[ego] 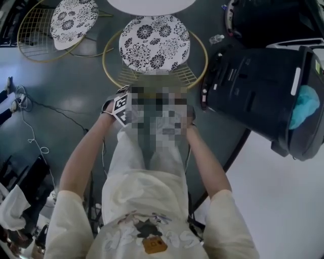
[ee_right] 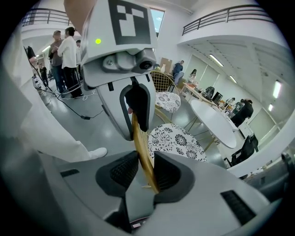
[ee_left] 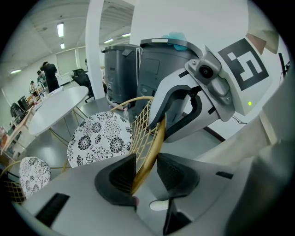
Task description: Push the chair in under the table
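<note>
L gripper (ee_left: 146,160): jaws pinched on gold backrest rim (ee_left: 156,133) of chair (ee_left: 99,138); rim runs slantwise btwn pads. R gripper (ee_right: 146,157): clamped on same rim, a pad either side. Each claw has the other just across from it along the rim. Floral seat ahead of & below both claws. White round table (ee_left: 57,108) beyond seat; from above, seat's far edge sits right at table edge.

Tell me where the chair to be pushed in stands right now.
Head view, top centre: the chair stands at the white table's near edge, black bins on its right, a second chair on its left.
</note>
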